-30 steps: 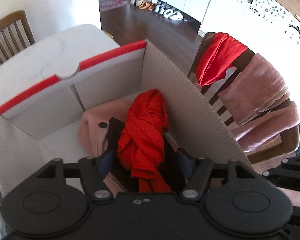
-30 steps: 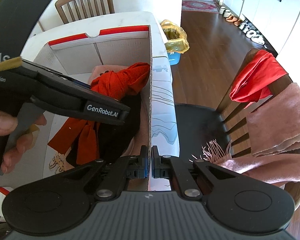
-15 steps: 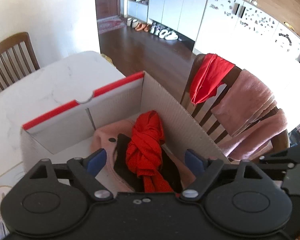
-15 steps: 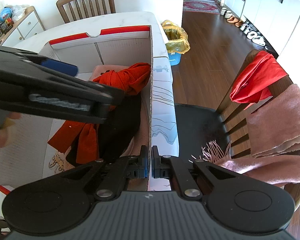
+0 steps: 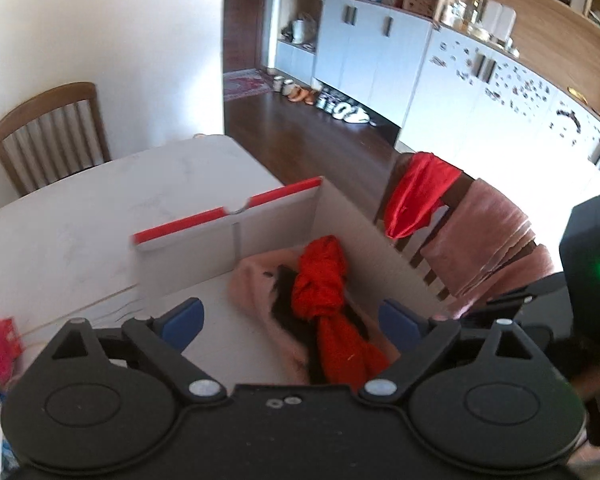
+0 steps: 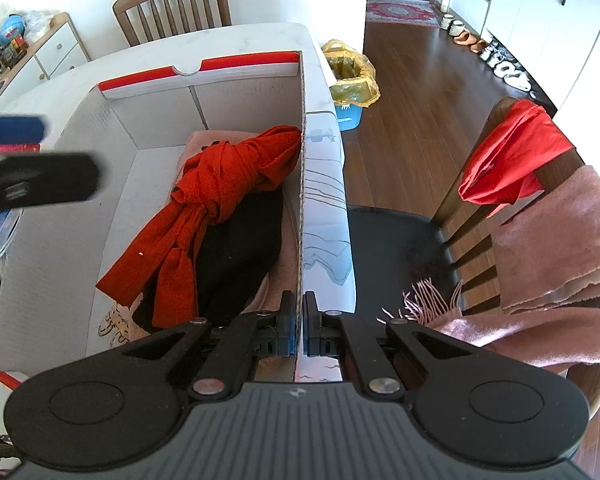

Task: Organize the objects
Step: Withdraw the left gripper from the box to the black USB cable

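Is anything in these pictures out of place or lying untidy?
In the box, the knotted red scarf lies loose over a black garment, with its ends spread, not folded. On the chair, a red cloth and pink scarves hang unevenly, one fringe trailing onto the seat. Nothing looks damaged or spilled.

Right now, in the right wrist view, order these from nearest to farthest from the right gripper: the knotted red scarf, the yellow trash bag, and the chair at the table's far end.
From the right gripper:
1. Knotted red scarf, in the box, just ahead to the left.
2. Yellow trash bag, on the floor past the box's far corner.
3. Chair, beyond the table's far end.
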{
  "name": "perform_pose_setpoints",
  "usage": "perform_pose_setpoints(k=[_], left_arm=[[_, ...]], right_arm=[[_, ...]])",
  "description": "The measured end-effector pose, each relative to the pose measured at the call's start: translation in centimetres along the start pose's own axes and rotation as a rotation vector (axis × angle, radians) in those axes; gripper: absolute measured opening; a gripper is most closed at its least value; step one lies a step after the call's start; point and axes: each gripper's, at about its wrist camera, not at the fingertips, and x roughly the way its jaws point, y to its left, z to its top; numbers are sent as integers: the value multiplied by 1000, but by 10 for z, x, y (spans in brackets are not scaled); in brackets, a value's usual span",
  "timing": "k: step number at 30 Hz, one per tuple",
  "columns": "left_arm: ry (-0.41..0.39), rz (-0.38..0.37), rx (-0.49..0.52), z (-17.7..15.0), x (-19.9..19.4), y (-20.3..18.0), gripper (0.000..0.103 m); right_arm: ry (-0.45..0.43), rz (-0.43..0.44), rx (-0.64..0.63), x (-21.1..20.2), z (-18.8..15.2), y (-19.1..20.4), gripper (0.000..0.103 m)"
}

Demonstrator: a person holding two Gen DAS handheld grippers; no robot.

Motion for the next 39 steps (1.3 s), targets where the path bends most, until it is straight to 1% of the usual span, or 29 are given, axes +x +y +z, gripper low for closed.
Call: perform_pose_setpoints(k=[5, 10, 14, 18, 21, 23, 26, 28, 32, 35, 39], left_arm=[[-39, 58, -88, -21, -33, 37, 101], [-64, 145, -154, -45, -64, 83, 101], [-53, 250, -189, -74, -75, 122, 101], [-24, 328, -284, -106, -81, 160, 101], [-18, 375, -312, -124, -84, 177, 101], [-18, 400, -311, -133, -85, 182, 102], [-17, 422, -297, -147, -83, 187, 102], [-7, 420, -304, -157, -80, 190, 102], [1, 397, -346, -169, -70, 199, 102], [24, 381, -367, -175, -59, 206, 101], [42, 394, -418, -184, -41, 217, 101]], right_arm=[[-3, -4, -9, -1, -2, 0, 3], [-7, -13, -8, -3, -2, 3, 3], [-14, -26, -9, -7, -1, 4, 3], [-10, -48, -9, -9, 0, 8, 3], [-7, -65, -6, -10, 2, 11, 3], [0, -78, -1, -10, 2, 13, 3], [7, -98, 1, -10, 2, 16, 3], [11, -108, 5, -11, 2, 17, 3], [20, -122, 22, -11, 2, 20, 3], [28, -132, 33, -12, 1, 22, 4], [37, -149, 41, -14, 0, 28, 4]])
